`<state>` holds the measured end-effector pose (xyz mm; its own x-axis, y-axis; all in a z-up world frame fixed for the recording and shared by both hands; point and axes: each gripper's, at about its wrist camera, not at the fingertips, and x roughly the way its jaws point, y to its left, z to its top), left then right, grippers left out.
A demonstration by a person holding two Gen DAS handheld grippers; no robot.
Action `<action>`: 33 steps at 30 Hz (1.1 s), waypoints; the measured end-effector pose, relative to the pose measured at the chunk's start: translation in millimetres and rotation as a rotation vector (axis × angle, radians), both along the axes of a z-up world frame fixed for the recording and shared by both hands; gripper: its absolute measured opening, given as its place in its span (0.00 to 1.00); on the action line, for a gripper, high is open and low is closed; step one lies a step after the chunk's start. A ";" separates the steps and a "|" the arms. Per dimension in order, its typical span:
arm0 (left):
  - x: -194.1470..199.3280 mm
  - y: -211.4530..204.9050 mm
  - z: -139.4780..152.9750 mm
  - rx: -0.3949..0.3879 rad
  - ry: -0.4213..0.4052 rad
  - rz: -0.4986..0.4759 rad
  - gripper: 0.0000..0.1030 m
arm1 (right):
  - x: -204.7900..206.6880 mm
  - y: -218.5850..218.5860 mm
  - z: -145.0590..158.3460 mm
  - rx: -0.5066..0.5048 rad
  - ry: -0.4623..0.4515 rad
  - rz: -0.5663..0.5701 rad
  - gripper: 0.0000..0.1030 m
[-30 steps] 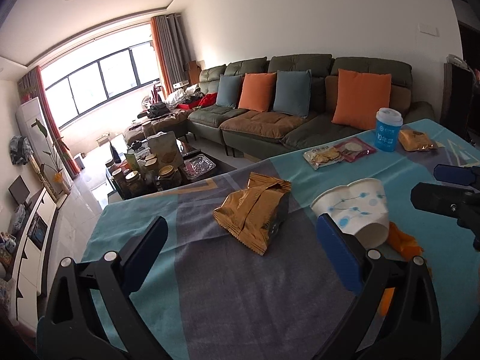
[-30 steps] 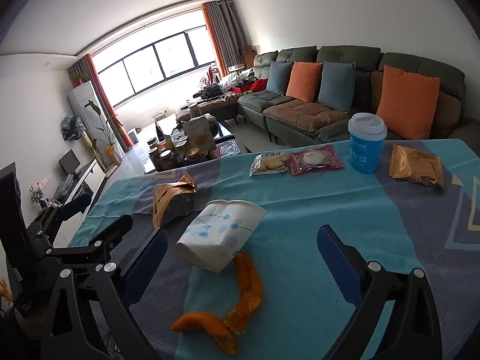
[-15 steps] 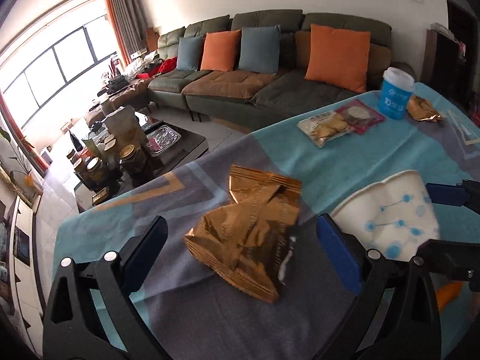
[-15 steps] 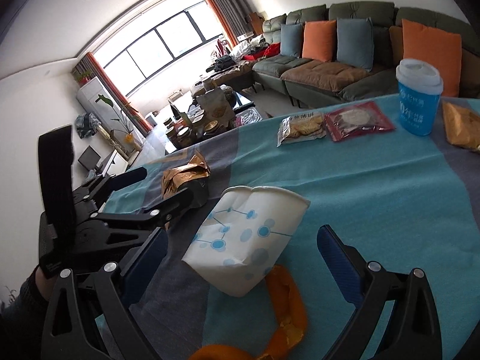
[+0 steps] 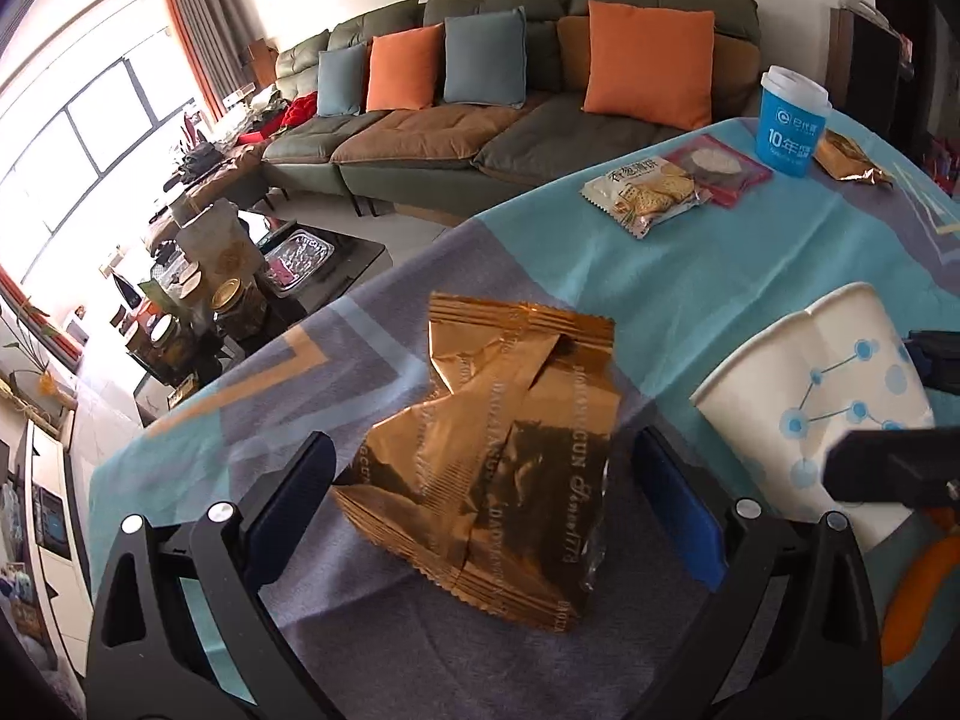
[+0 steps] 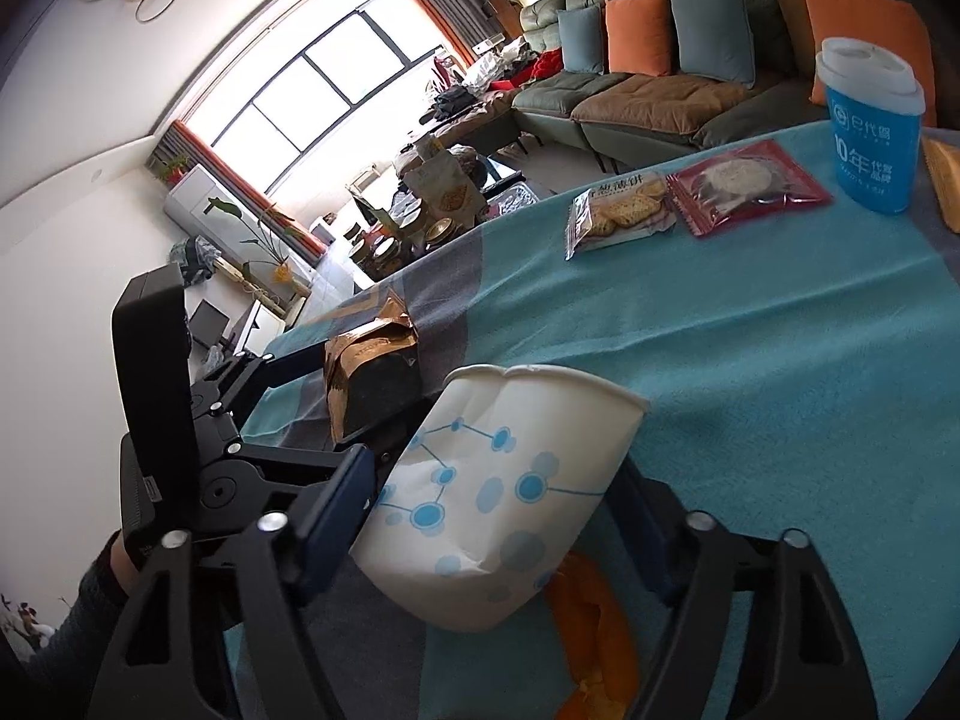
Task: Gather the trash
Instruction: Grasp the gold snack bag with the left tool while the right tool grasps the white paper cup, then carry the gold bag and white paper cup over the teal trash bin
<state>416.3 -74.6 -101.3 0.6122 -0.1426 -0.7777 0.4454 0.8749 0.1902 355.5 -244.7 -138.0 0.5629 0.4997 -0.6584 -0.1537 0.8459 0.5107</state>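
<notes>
Across the teal-and-grey clothed tabletop (image 6: 780,360), the right hand-held gripper (image 6: 498,498) is closing around a light, crushable dented white paper cup (image 6: 498,480), best pinched mid-wall, while the left hand-held gripper (image 5: 480,480) stands spread around a crinkly gold foil wrapper (image 5: 498,456).

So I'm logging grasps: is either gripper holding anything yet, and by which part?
Nothing firmly yet. The right gripper is closing on the crushed paper cup's side walls. The open left gripper straddles the gold wrapper.

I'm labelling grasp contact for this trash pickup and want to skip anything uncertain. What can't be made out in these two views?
- Right claw: it is closing around the crushed paper cup; the cup hides the far pad, so contact is unclear.
- Orange peel: mostly under the cup, cut by the right view's bottom edge.
- Gold wrapper: between the left claw pads; its underside is hidden.
</notes>
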 end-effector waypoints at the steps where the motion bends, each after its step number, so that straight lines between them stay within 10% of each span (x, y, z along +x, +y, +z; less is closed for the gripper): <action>1: 0.1 0.2 -0.5 -0.006 0.001 0.000 0.95 | 0.8 -0.5 0.0 0.002 -0.002 0.002 0.62; 12: -8.0 3.0 2.3 -0.038 -0.012 0.006 0.70 | -5.6 9.2 13.6 0.025 -0.051 0.057 0.21; 33: -76.8 56.3 39.2 -0.270 -0.072 0.120 0.52 | -39.2 14.1 45.0 0.056 -0.147 0.081 0.19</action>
<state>339.4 -18.4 -62.1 0.6892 -0.2614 -0.6757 0.3294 0.9438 -0.0292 316.3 -230.6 -93.0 0.6079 0.5804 -0.5418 -0.2965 0.7990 0.5232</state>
